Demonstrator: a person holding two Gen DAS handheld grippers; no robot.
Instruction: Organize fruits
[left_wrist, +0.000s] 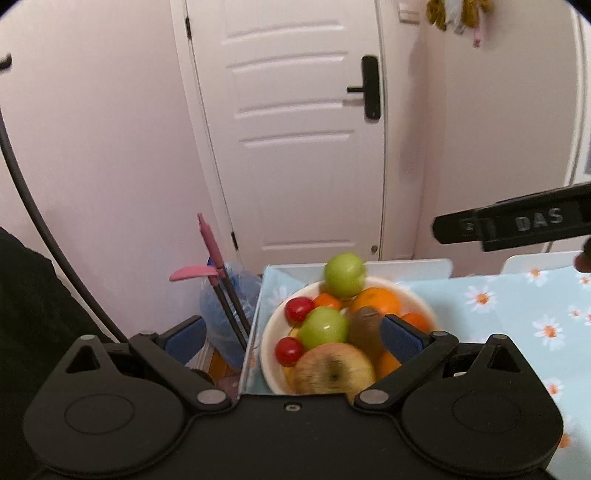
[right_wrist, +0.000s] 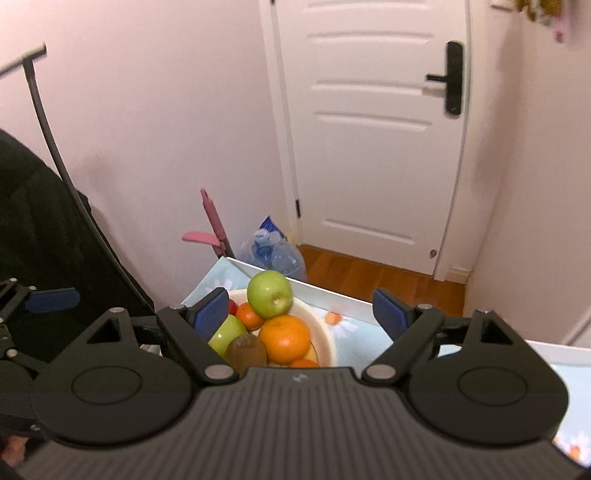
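A cream bowl (left_wrist: 266, 354) heaped with fruit stands at the table's left corner. On top of the heap sits a green apple (left_wrist: 345, 275) (right_wrist: 270, 293). Under it lie an orange (left_wrist: 375, 302) (right_wrist: 284, 338), a kiwi (left_wrist: 364, 328) (right_wrist: 246, 352), a second green apple (left_wrist: 324, 328), a red-yellow apple (left_wrist: 334, 369), two small red fruits and several tangerines. My left gripper (left_wrist: 291, 338) hangs above the bowl, open, holding nothing. My right gripper (right_wrist: 301, 312) is also above the bowl, jaws wide and empty; one of its black fingers (left_wrist: 517, 221) shows in the left wrist view.
The table wears a light blue daisy cloth (left_wrist: 517, 314); its edge runs just left of and behind the bowl. On the floor beyond stand a blue water jug (right_wrist: 273, 254) and a pink-handled tool (right_wrist: 214, 221). A white door (right_wrist: 369, 147) is behind, dark fabric (right_wrist: 37, 221) at left.
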